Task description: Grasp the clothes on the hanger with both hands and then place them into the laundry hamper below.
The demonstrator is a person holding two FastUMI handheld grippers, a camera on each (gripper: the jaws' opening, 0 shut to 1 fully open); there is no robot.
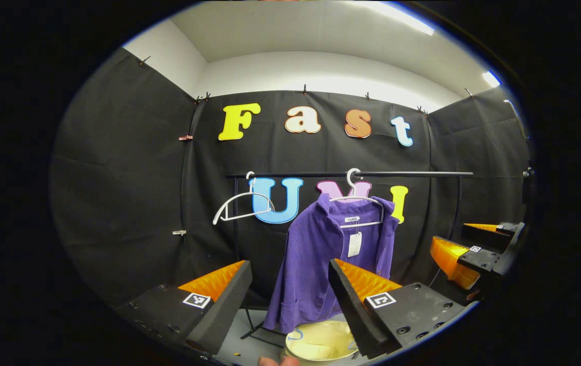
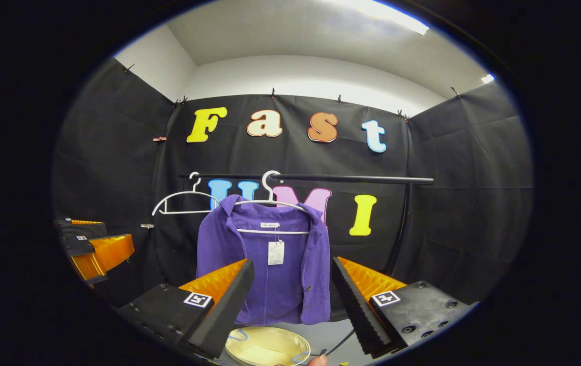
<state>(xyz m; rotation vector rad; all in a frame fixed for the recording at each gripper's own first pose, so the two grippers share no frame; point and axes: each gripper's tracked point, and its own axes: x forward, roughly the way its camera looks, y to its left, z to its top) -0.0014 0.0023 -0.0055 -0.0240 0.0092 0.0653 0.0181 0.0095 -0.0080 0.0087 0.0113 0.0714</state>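
A purple ribbed button-up shirt (image 2: 265,264) with a white paper tag hangs on a white plastic hanger (image 2: 270,201) hooked over a horizontal black metal rail (image 2: 351,179); in the right gripper view it sits just left of centre, at roughly 11 o'clock from the gap between the fingers. A second, bare white hanger (image 2: 181,202) hangs on the same rail at the shirt's 9 o'clock, close beside it. Directly below the shirt, at 6 o'clock, stands a pale yellow round laundry hamper (image 2: 265,348), mouth open upward, apart from the hem. The right gripper (image 2: 293,297) is released, jaws spread wide, short of the garment and touching nothing. In the left gripper view the left gripper (image 1: 290,300) is likewise spread and holds nothing, with the shirt (image 1: 316,264) seen between its fingers and the hamper (image 1: 321,343) at 6 o'clock. Each view shows the other gripper at the edge, apart from the shirt.
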